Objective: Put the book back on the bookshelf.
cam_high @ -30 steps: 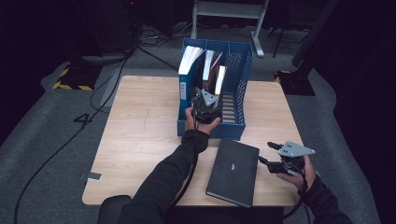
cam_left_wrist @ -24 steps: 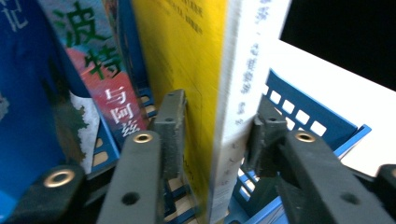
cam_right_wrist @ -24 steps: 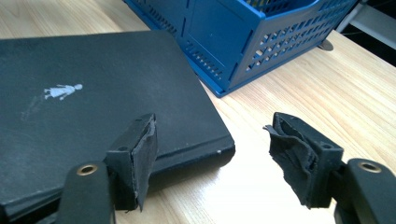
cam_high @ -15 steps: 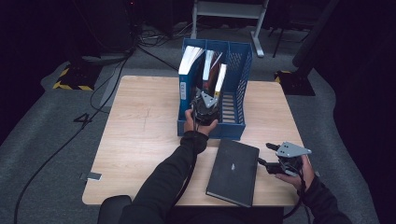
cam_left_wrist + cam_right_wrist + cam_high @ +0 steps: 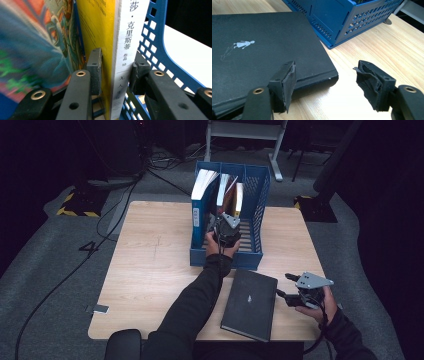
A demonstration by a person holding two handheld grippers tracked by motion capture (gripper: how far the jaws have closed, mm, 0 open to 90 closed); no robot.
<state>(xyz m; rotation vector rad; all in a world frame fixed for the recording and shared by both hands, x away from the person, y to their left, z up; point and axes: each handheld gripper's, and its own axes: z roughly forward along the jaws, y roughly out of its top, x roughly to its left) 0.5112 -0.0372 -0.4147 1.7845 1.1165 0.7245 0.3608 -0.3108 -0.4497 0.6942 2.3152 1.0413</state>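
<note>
So the left gripper is reaching into the blue file rack at the far middle of the table, and its jaws have just been closing around the yellow-and-white book standing upright in there. In the left gripper view the pads sit on either side of the book, one on the yellow cover and one by the white spine face, and it looks like they're pressing on it, so I'd call that a grip. A colourful book stands just to its left, and the rack's lattice wall is right beside it on the other side.

Handling-wise I'd guess it's a paperback: fairly light, stiff enough across the spine, but the cover is probably a bit slick. Gripping low near the spine seems right, since squeezing the loose page edge would just let it fan open. With tight neighbours, it probably wants a straight lift so it doesn't drag them along.

The right gripper rests at the near right with its jaws well apart, holding nothing. One pad hangs over the corner of the black book lying flat on the table.
</note>
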